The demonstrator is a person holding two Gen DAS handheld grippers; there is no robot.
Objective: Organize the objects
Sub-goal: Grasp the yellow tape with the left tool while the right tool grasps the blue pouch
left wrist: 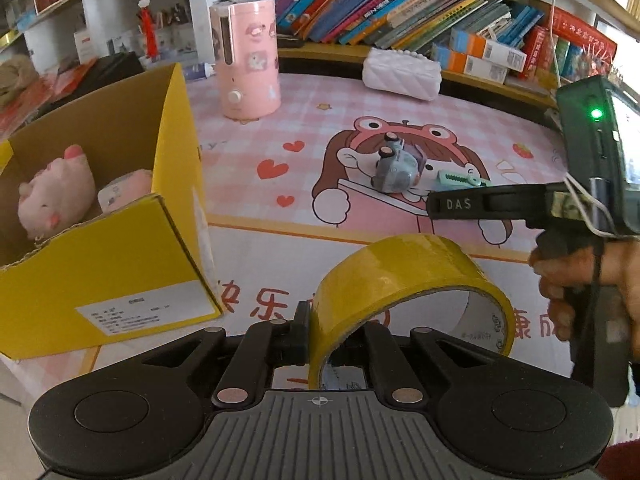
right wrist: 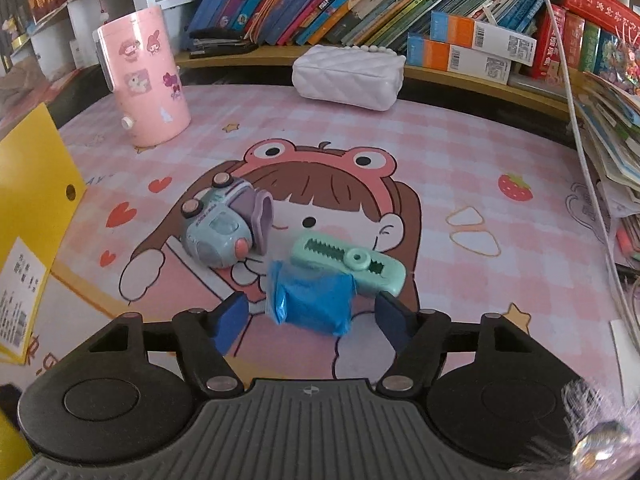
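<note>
My left gripper (left wrist: pixel 309 334) is shut on the wall of a yellow tape roll (left wrist: pixel 400 280), held above the pink desk mat (left wrist: pixel 248 120). To its left stands an open yellow cardboard box (left wrist: pixel 120 280) holding pink plush toys (left wrist: pixel 56 196). In the right wrist view a blue crinkled roll (right wrist: pixel 312 304) lies between the blue pads (right wrist: pixel 232 320) of my right gripper (right wrist: pixel 312 322), with a small gap on each side, so the jaws are open. A mint crocodile-shaped clip (right wrist: pixel 348 264) lies just behind the roll. A grey-blue toy car (right wrist: pixel 220 228) lies on its side to the left.
A pink sticker-covered cylinder (right wrist: pixel 144 80) and a white quilted pouch (right wrist: pixel 348 76) stand at the back of the mat. Rows of books (right wrist: pixel 360 0) fill the shelf behind. A white cable (right wrist: pixel 580 140) and stacked papers (right wrist: pixel 612 136) crowd the right side. A hand (left wrist: pixel 592 280) holds the right gripper.
</note>
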